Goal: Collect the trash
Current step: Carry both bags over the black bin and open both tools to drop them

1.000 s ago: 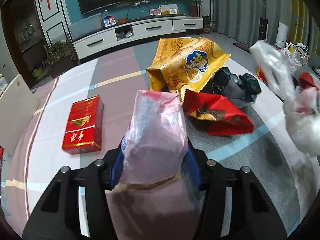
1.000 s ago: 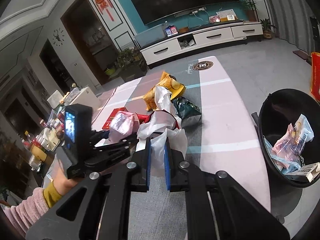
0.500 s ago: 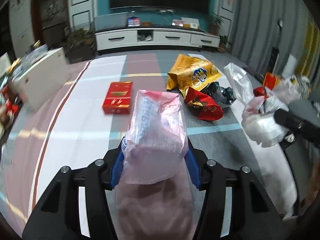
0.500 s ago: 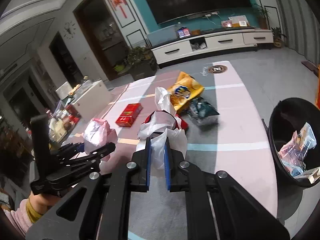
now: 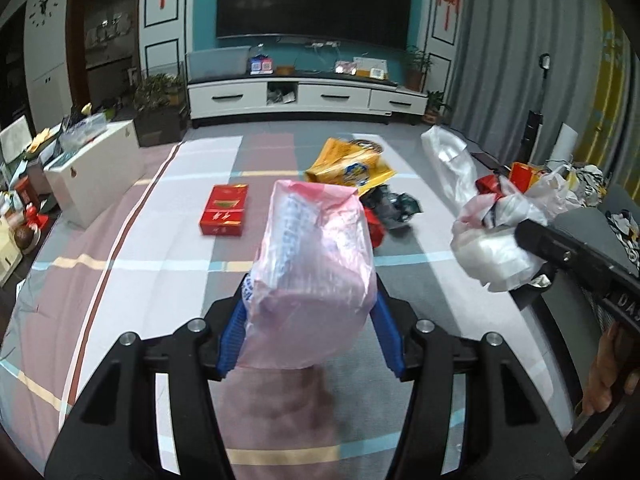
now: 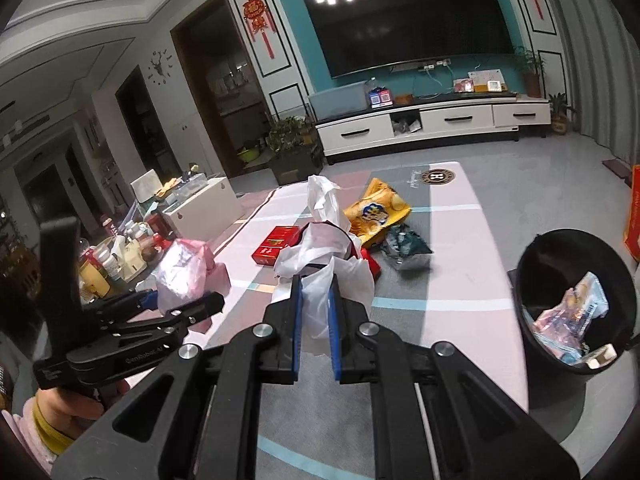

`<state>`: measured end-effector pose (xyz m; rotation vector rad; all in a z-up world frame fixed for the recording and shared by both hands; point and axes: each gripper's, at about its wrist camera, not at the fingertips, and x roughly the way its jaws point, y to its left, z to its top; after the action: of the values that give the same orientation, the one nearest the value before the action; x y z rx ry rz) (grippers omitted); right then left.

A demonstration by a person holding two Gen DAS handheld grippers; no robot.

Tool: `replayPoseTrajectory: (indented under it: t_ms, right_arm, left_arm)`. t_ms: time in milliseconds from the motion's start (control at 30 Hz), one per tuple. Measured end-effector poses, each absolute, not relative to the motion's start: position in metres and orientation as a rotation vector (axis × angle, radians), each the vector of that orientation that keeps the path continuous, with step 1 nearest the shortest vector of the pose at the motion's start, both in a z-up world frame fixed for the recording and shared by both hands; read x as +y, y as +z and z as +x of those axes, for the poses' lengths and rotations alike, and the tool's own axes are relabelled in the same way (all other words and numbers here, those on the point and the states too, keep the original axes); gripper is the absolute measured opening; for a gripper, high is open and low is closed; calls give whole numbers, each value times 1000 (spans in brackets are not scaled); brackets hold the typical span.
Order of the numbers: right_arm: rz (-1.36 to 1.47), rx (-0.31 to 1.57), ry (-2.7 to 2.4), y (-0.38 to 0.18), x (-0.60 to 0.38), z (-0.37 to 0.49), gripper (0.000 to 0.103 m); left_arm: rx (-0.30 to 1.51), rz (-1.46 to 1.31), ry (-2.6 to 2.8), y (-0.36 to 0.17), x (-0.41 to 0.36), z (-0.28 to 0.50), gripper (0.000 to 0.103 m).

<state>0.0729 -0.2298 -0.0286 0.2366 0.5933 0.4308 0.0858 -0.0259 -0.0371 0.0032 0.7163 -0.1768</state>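
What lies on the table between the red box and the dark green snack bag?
In the right wrist view, the white plastic bag held by the right gripper hangs before that stretch between red box and dark green snack bag.

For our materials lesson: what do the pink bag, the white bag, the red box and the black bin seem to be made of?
Pink bag: thin plastic film, translucent and crinkled.
White bag: thin plastic film, semi-opaque, crumpled into folds.
Red box: probably printed cardboard, with flat faces, sharp edges and a slight sheen.
Black bin: likely rigid plastic, smooth and dark; the look leaves it open.
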Motion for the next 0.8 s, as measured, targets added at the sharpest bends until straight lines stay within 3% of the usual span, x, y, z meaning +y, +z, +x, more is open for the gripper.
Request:
replayPoseTrajectory:
  t_ms: [800]
  right_arm:
    - [342, 530, 196, -32, -329, 40, 12]
  left_arm:
    - [692, 144, -385, -23, -139, 104, 58]
